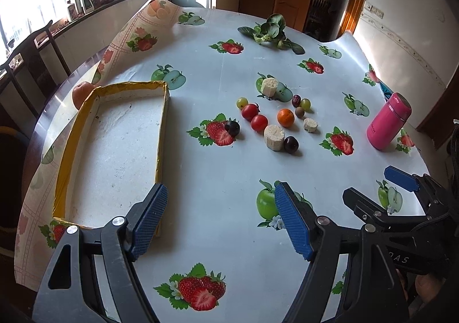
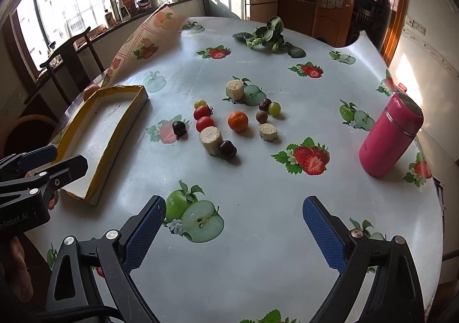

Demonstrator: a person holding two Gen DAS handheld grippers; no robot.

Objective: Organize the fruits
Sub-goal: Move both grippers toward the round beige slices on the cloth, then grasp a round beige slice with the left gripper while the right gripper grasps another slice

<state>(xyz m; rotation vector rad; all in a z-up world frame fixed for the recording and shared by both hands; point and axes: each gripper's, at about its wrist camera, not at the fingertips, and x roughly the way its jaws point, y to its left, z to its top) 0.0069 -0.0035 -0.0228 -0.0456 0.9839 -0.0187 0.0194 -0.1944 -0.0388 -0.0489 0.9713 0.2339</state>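
Small fruits lie grouped mid-table: two red tomatoes (image 1: 250,111) (image 2: 202,112), an orange tangerine (image 1: 285,117) (image 2: 238,121), dark plums (image 1: 232,128) (image 2: 227,149), green grapes (image 1: 242,102) (image 2: 274,108) and corn cob pieces (image 1: 274,136) (image 2: 211,139). An empty shallow white tray with a yellow rim (image 1: 68,156) (image 2: 114,133) lies at the left. My left gripper (image 1: 221,208) is open and empty, low over the table beside the tray's near corner. My right gripper (image 2: 233,225) is open and empty, near the front edge. Each also shows in the other's view, left gripper (image 2: 54,159), right gripper (image 1: 375,185).
A pink flask (image 1: 389,121) (image 2: 391,135) stands at the right. Leafy greens (image 1: 271,30) (image 2: 266,34) lie at the far side. An orange fruit (image 1: 81,93) sits behind the tray. The fruit-print tablecloth (image 1: 218,168) curls up at the far left. Chairs stand at the left.
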